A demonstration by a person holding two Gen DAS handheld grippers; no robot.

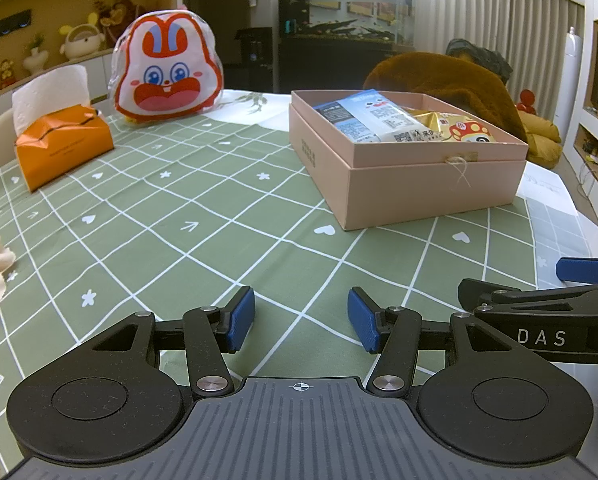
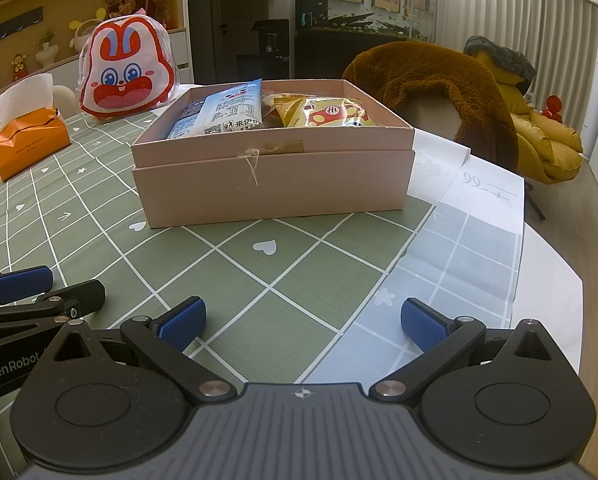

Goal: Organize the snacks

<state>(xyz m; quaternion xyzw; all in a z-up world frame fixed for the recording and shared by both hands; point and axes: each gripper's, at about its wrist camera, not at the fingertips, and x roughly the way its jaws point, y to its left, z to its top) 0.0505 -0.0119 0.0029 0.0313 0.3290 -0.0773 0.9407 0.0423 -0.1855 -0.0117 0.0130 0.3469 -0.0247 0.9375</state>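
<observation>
Two wrist-mounted fisheye cameras look forward and downward over a green checked tablecloth (image 1: 187, 200), each from low above the near part of the table. The left view faces the pink box (image 1: 411, 184) from its left corner, with the right gripper (image 1: 539, 300) intruding at its right edge. The right view sits nearer, facing the box (image 2: 275, 184) almost squarely, the left gripper (image 2: 39, 292) at its left edge. Both share the box, rabbit bag (image 1: 167, 68), tissue pack (image 1: 63, 148) and brown-draped chair (image 2: 439, 88).
</observation>
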